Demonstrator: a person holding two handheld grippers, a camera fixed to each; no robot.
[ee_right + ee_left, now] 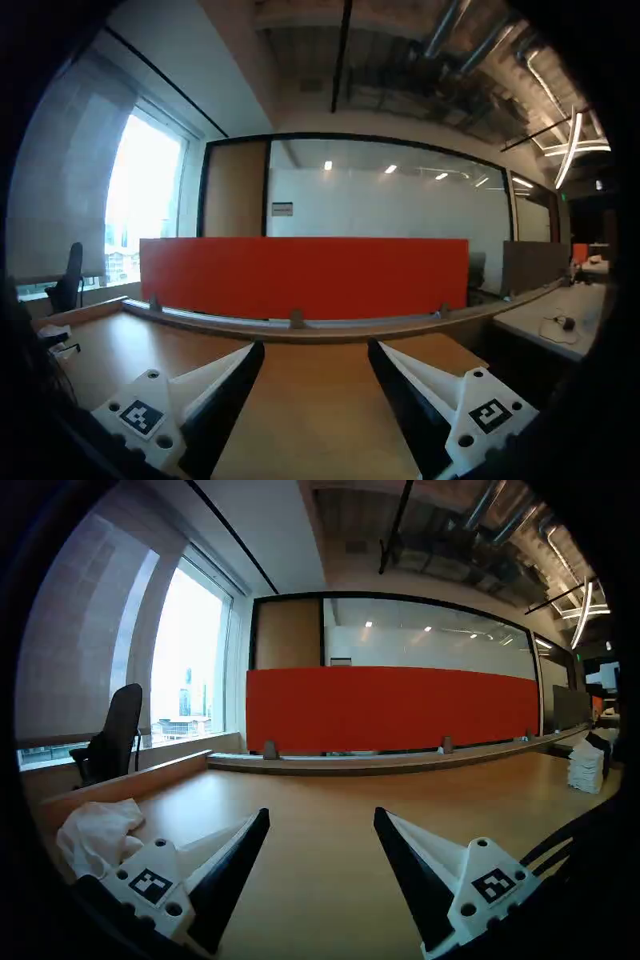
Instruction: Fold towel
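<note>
A crumpled white towel [96,836] lies on the wooden desk [336,816] at the left of the left gripper view, just beyond the left finger. My left gripper [322,818] hovers open over bare desk, nothing between its fingers. A stack of folded white towels [586,766] stands at the desk's far right. In the right gripper view my right gripper [314,348] is also open above the wooden desk [320,416], holding nothing. A small bit of white cloth [54,330] shows at the far left of that view.
An orange divider panel [392,708] runs along the back edge of the desk. A black office chair [112,736] stands by the window at the left. To the right a white desk [560,316] carries a cable or headset.
</note>
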